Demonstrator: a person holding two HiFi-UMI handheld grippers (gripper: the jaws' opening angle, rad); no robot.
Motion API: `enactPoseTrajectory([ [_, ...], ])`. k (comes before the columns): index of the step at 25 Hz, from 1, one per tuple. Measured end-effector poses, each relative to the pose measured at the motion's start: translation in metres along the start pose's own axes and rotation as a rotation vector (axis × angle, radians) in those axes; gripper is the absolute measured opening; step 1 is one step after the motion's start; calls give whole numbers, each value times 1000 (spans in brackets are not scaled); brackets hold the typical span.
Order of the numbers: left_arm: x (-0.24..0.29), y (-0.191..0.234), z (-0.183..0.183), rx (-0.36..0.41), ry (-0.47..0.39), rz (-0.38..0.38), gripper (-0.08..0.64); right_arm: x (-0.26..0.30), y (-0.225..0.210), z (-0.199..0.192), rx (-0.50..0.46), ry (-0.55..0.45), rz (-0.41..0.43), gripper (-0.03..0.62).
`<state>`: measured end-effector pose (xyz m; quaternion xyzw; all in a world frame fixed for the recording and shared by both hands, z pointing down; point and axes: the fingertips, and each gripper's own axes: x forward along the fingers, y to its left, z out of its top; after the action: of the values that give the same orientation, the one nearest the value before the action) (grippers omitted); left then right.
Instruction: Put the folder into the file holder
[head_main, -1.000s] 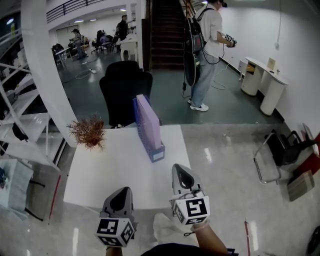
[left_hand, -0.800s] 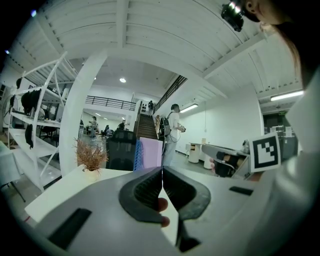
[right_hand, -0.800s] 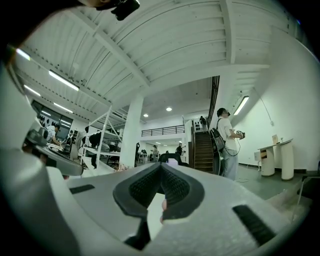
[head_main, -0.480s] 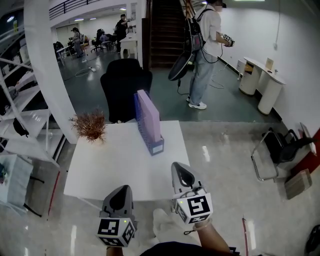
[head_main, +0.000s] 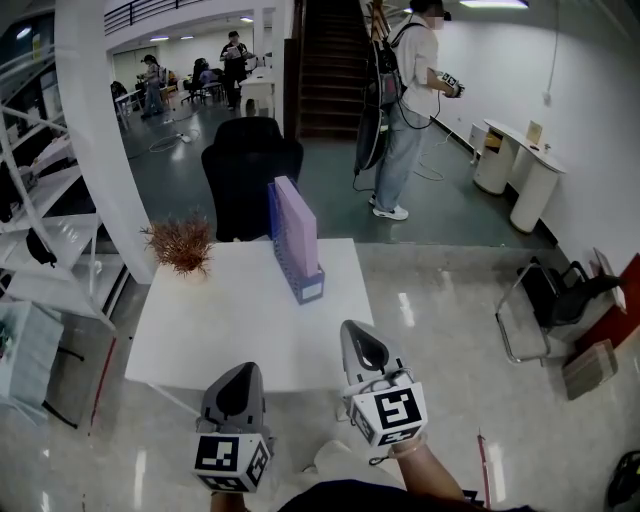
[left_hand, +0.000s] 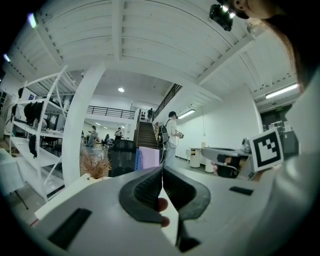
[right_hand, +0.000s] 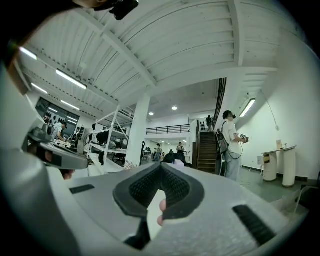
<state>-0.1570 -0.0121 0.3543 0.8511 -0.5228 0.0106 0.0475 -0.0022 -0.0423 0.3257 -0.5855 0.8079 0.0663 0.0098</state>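
A lilac folder (head_main: 298, 232) stands upright inside the blue file holder (head_main: 308, 288) on the white table (head_main: 220, 325), toward its far side. Both grippers hover near the table's front edge, well short of the holder. My left gripper (head_main: 240, 372) is shut with nothing between its jaws. My right gripper (head_main: 357, 332) is also shut and empty, and points at the table beside the left one. In the left gripper view the closed left gripper (left_hand: 162, 171) points at the folder (left_hand: 149, 157) far ahead. The right gripper view shows the right gripper (right_hand: 161, 165) with its jaws meeting.
A dried plant (head_main: 183, 245) sits at the table's far left corner. A black office chair (head_main: 250, 165) stands behind the table. A white pillar (head_main: 95, 130) and shelving (head_main: 30, 190) lie to the left. A person (head_main: 405, 100) stands by the stairs, and a folding chair (head_main: 545, 305) is at the right.
Both grippers have drawn back from over the table toward its front edge, still shut. The table and holder sit further off in the view. The person by the stairs has shifted.
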Motion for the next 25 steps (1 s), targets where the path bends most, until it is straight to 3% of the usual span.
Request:
enactPoseTrajectory([
  [25,-17,-67,18,13,22,44,6,-60,-26,10,24,13,47,0],
])
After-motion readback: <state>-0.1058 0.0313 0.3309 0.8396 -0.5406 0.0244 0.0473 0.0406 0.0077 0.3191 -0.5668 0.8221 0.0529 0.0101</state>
